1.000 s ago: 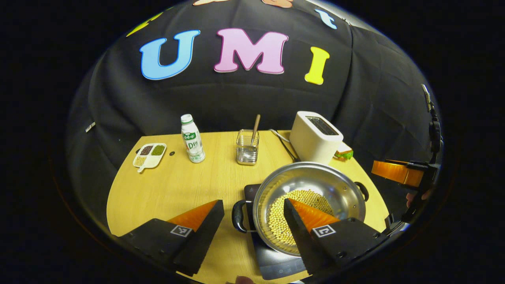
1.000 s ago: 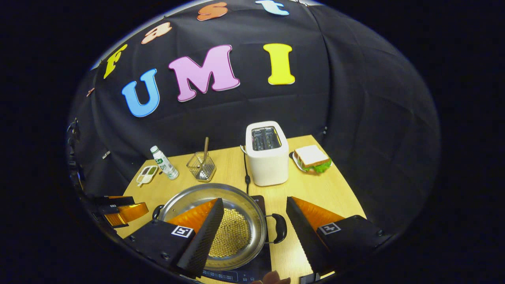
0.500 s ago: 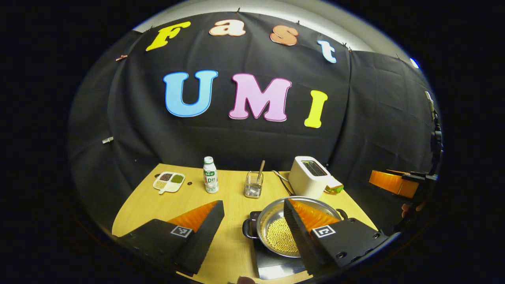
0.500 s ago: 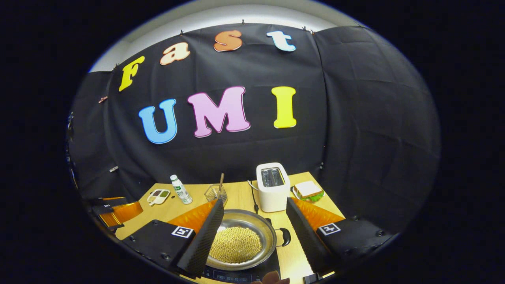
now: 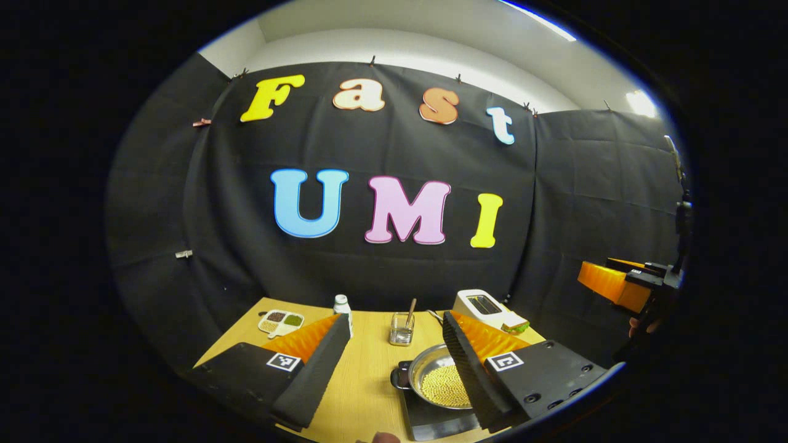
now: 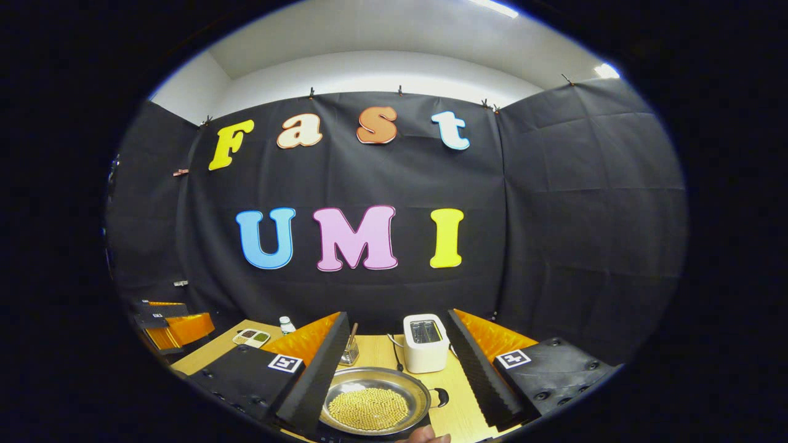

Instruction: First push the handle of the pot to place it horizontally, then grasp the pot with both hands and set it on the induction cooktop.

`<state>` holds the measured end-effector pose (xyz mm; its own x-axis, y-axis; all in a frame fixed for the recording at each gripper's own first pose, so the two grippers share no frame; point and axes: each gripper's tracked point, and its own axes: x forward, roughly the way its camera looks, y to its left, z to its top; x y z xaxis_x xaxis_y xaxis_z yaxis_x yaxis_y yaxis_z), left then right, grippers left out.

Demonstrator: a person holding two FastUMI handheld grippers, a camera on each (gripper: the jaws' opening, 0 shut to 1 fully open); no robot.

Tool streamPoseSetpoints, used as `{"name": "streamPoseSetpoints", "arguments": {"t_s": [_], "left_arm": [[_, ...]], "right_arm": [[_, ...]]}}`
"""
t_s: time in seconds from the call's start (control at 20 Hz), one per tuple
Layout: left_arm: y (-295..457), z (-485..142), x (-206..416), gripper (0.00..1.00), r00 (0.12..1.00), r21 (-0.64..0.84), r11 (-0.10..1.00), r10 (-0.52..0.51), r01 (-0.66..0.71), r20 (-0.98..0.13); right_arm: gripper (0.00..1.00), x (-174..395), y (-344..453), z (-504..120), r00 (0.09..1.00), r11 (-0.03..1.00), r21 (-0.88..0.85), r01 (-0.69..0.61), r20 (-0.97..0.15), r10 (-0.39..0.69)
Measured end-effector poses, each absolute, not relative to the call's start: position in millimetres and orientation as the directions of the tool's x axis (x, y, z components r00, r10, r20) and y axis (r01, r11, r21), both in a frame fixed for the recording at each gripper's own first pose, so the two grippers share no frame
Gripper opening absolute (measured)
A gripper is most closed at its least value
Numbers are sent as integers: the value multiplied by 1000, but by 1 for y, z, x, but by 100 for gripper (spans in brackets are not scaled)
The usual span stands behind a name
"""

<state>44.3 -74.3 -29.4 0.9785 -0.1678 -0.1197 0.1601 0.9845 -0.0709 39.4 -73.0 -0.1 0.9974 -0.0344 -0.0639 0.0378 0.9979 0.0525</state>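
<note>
Left gripper view has the left tongs [image 5: 394,347] spread wide with nothing between the fingers, hanging high above the surface [image 5: 369,375]. Below them the pot [image 5: 438,384] sits on the induction cooktop [image 5: 431,421], its floor covered in pale beans [image 5: 444,386], one side handle [image 5: 400,376] pointing left toward the bare wood. That handle lies level, which suggests the push is done and the pot is set where it belongs. The pot is low and a little right of the gap between these fingers, partly behind the right finger, and well apart from both.

Over in the right gripper view, the right tongs [image 6: 397,351] are just as wide open and hold nothing. The pot [image 6: 375,403] lies near the bottom, just left of the middle of the gap, its left rim tucked behind the left finger, the other handle [image 6: 438,398] sticking out right. No contact here either.

Far behind stand a toaster [image 6: 425,341], a wire holder [image 6: 349,354] with a stick in it, a small bottle [image 5: 341,306] and a sectioned dish [image 5: 282,320]. A sandwich [image 5: 514,323], I think, sits by the toaster, though it is small. At the right edge of the left gripper view the other tongs hang well above the surface, a sign of both hands backing off.
</note>
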Motion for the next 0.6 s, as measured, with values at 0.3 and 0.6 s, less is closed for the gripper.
{"name": "streamPoseSetpoints", "arguments": {"t_s": [0.3,0.6], "left_arm": [[-55,3,29,94,990,-62,989,-136,134,-34],[-49,18,21,94,991,-31,991,-131,132,18]], "right_arm": [[98,22,-66,27,999,998,35,50,-2,-50],[98,16,-64,32,998,998,30,54,8,-54]]}}
